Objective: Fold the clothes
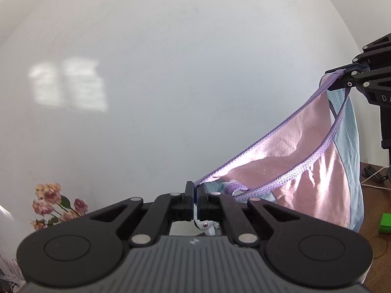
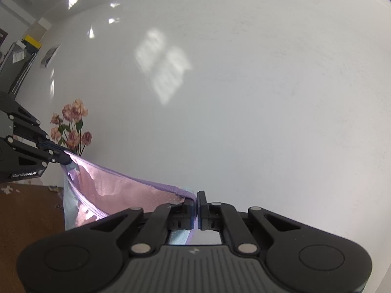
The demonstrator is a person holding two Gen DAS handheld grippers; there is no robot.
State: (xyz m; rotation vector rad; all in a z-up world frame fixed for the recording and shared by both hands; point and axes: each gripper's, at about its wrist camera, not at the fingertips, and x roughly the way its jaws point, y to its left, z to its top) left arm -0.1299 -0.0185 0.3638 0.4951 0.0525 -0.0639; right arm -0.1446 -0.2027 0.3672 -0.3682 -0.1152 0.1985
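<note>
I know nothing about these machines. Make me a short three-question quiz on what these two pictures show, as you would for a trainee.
1. True or false: the pink and light-blue mesh garment with purple trim is lying flat on the brown wooden table.
2. What grips the garment's purple band? A) only the left tool B) only the right tool C) both tools
3. Fill in: beside the white wall stands a bunch of dusty-pink ______.

Key
1. False: it hangs in the air, stretched between the tools.
2. C: each tool is shut on one end of the band.
3. Flowers.
</note>
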